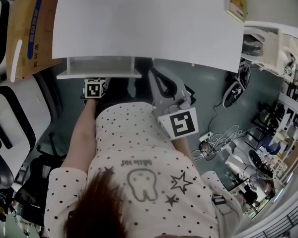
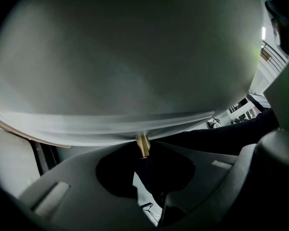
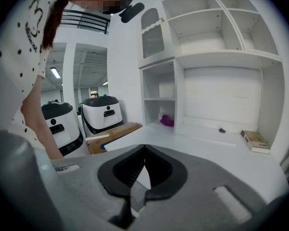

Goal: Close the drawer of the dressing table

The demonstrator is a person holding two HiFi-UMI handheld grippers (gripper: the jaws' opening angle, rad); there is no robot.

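Note:
The white dressing table (image 1: 149,24) fills the top of the head view. Its drawer (image 1: 99,68) stands pulled out a little below the front edge. My left gripper (image 1: 95,86) sits right at the drawer front, under its lip. In the left gripper view the white drawer front (image 2: 135,81) fills the frame, and my left gripper (image 2: 143,147) is shut on its small brass knob (image 2: 143,143). My right gripper (image 1: 156,78) hangs to the right of the drawer, shut with nothing in it. In its own view the right gripper (image 3: 143,148) points over the table top (image 3: 207,148).
A cardboard box (image 1: 27,29) leans at the left, with white-and-black machines (image 1: 10,123) below it. Cables (image 1: 218,138) lie on the floor at the right. White shelves (image 3: 216,57) rise behind the table, holding a purple thing (image 3: 166,121) and a small box (image 3: 255,141).

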